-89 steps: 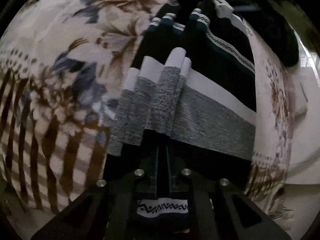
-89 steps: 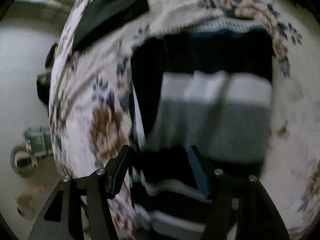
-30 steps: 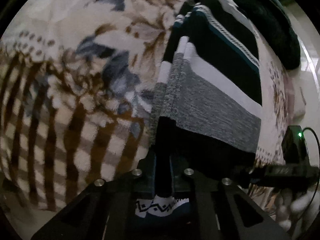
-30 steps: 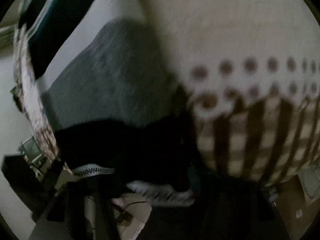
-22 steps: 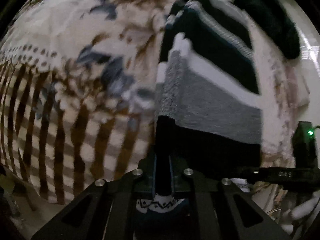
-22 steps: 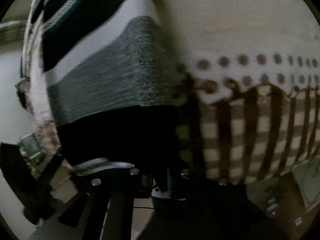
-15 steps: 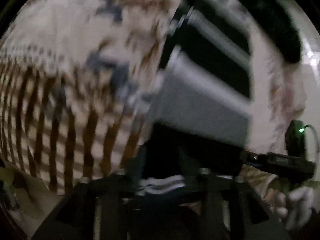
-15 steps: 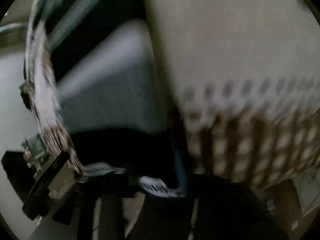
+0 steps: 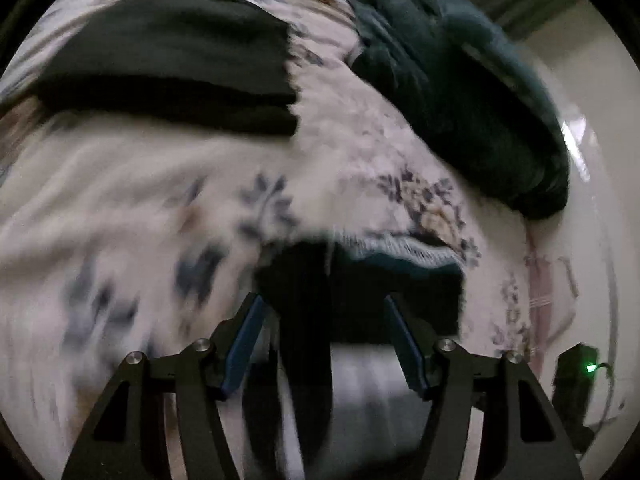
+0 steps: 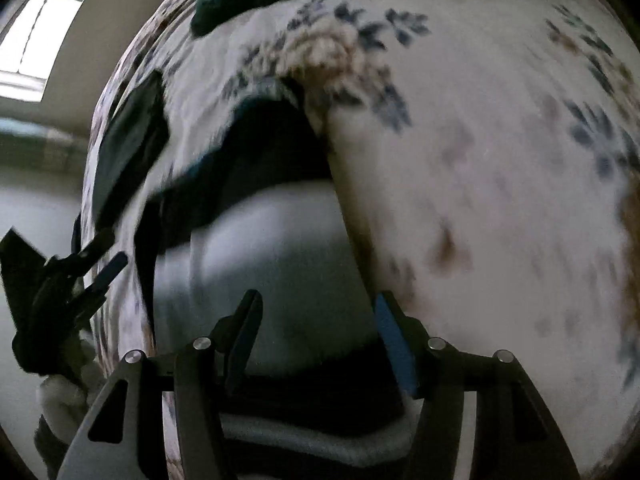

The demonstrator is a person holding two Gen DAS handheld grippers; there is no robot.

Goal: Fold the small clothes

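The striped garment (image 9: pixel 360 300) lies folded on the floral bed blanket (image 9: pixel 120 200), straight ahead and under both spread-fingered, empty grippers: left gripper (image 9: pixel 324 340), right gripper (image 10: pixel 316 340); its bands run crosswise, both equally near

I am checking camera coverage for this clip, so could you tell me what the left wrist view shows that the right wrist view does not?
Only the left wrist view shows a device with a green light at the lower right.

Only the right wrist view shows a bright window at the upper left and the left gripper from outside, at the left edge.

Both show the striped sweater lying on the floral blanket, a folded black garment, a dark teal garment, and open fingers on either side of the sweater.
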